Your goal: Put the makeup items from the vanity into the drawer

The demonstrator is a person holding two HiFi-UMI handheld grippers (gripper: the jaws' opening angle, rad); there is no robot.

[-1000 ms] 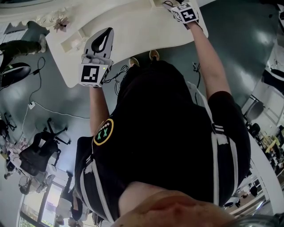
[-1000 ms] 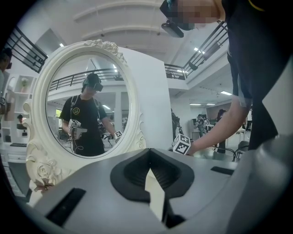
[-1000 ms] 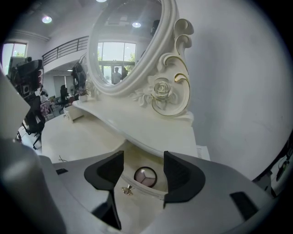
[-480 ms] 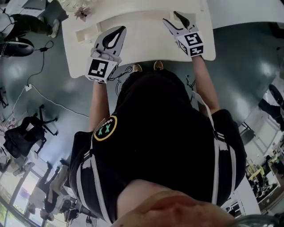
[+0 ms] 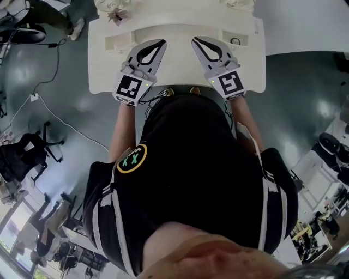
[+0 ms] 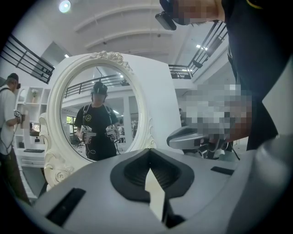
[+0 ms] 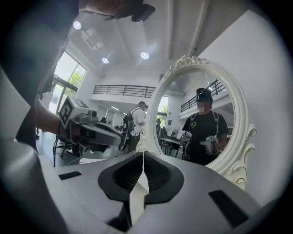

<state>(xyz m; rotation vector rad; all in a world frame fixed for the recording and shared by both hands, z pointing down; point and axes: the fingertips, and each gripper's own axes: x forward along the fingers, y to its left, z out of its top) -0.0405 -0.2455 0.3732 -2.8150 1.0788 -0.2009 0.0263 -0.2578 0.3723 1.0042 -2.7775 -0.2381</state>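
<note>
Steep look down onto a smooth white vanity top (image 5: 175, 62) with rounded corners, above a glossy grey floor (image 5: 305, 82). Over its near half, side by side and apart: the left gripper (image 5: 157, 43) and the right gripper (image 5: 197, 40). Both are of matt grey plastic, tapering to a point, each with a cube of black-and-white square markers at the rear.

In the left gripper view: clenched, black ribbed pads pressed tip to tip, a teardrop-shaped hollow behind them, nothing gripped. In the right gripper view: closing, pads already meeting along a thin straight seam, likewise with nothing between.

Ahead of both: an oval mirror (image 6: 98, 114) in a carved white frame (image 6: 51, 119) with scrollwork and a floral crest, reflecting a person in a black shirt.

Of the makeup, only small shapes near the back of the vanity top. On the right, just beyond the right gripper, a small ring-shaped thing (image 5: 235, 41). At the far left, a pale flower-like ornament (image 5: 115, 15). Both clear of the jaws and too small to name further.
</note>
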